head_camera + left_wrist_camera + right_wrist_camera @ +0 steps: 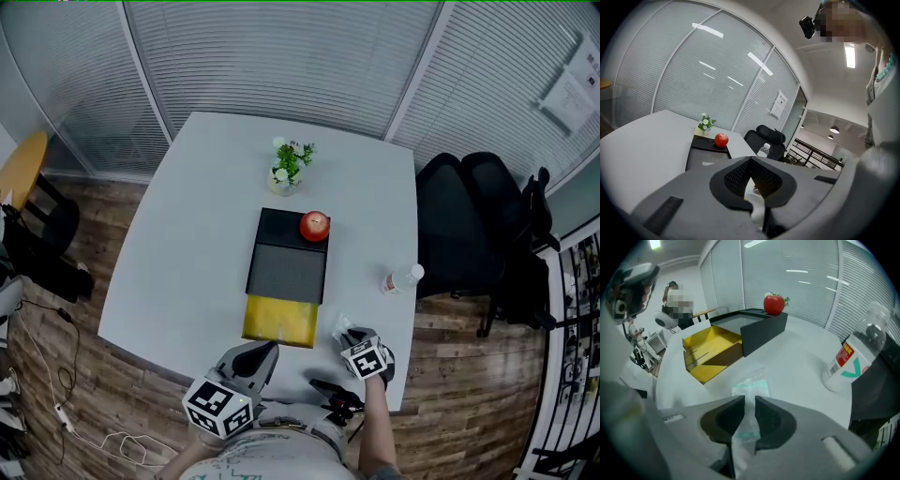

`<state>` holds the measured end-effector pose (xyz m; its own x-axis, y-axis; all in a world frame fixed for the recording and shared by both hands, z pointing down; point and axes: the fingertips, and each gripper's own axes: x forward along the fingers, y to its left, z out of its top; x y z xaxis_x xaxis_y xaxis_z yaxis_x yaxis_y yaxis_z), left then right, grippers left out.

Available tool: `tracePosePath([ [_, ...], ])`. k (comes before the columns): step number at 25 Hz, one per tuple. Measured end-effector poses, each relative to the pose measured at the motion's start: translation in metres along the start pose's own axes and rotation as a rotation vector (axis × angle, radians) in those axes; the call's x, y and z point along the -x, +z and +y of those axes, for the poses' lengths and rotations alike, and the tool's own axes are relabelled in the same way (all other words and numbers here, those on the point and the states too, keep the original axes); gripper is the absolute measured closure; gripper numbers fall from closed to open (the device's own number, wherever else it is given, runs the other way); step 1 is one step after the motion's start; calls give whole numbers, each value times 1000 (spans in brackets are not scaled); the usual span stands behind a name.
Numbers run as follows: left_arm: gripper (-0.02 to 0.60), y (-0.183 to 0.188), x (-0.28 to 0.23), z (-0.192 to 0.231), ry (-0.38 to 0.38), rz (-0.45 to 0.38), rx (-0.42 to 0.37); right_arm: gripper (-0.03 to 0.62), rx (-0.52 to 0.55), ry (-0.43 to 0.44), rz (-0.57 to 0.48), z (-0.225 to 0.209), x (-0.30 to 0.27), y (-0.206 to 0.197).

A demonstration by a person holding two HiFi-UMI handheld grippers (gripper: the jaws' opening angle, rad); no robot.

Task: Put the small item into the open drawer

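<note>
The small item is a clear plastic packet (751, 389) with a pale green patch, lying on the white table (187, 244) near its front right edge. My right gripper (749, 401) is over it with its jaws a little apart; the packet's near end sits in the gap, loosely and not pinched. In the head view the packet (342, 325) shows just ahead of the right gripper (350, 336). The open yellow drawer (281, 321) juts from a black cabinet (287, 272), left of the packet. My left gripper (271, 348) hovers at the drawer's front, shut and holding nothing.
A red apple (315, 225) rests on the cabinet's top, and a small potted plant (288, 167) stands behind it. A plastic bottle (403, 278) lies on the table at the right. Black office chairs (469, 225) stand beyond the right edge.
</note>
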<state>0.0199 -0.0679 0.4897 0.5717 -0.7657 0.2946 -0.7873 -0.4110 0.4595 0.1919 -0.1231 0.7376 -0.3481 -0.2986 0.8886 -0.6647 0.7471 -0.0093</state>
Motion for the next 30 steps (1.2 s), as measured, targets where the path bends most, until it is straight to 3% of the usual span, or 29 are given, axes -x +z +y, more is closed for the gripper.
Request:
tracePosePath([
  [11,584,6,10,6,-34,10,-18,589,-10,-52,19,4,3,2],
  [21,584,12,10,2,-101,19,-36,591,-82,-96,-1,0,22,4],
  [30,584,10,8,2,-151,61,-56,591,-74,-137,-17,-4,56,22],
])
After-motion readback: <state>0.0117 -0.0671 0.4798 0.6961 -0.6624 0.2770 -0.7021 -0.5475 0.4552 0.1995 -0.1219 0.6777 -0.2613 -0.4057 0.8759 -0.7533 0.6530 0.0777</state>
